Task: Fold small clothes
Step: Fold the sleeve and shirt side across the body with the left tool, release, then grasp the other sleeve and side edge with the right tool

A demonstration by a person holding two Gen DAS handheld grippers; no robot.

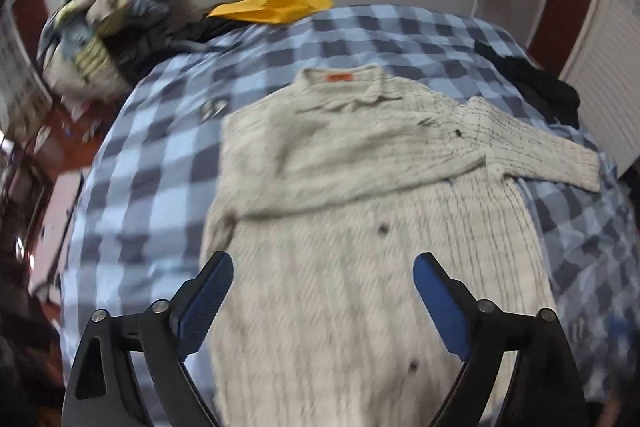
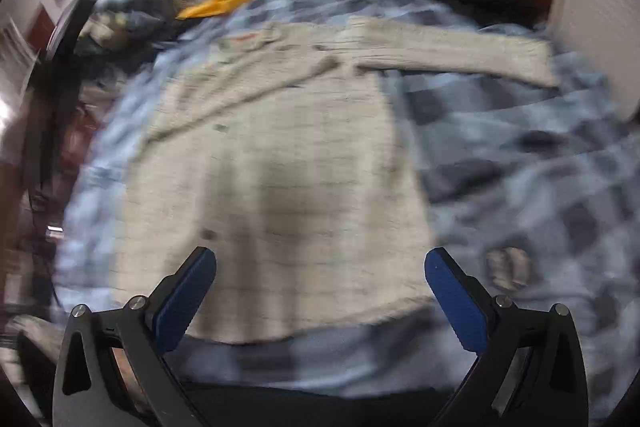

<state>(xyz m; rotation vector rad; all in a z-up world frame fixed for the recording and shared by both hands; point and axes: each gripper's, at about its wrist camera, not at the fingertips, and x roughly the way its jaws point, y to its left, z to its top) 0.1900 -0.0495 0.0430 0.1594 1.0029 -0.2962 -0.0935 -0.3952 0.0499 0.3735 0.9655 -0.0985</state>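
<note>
Left gripper (image 1: 323, 269) angles steeply down over the lower body of the cream knit cardigan (image 1: 360, 227), jaws spread wide, nothing between the blue pads, no grip. Right gripper (image 2: 320, 265) has the same steep downward tilt above the cardigan's hem, jaws wide, empty. Both views are motion-blurred. Cardigan lies flat on the blue checked bedspread (image 1: 160, 155), collar toward the wall, one sleeve folded across the chest, the other stretched out to the right. Bare bedspread on both sides of the garment. Yellow cloth (image 1: 276, 9) and a dark clothes pile (image 1: 540, 87) sit at the far edge, well apart from it.
</note>
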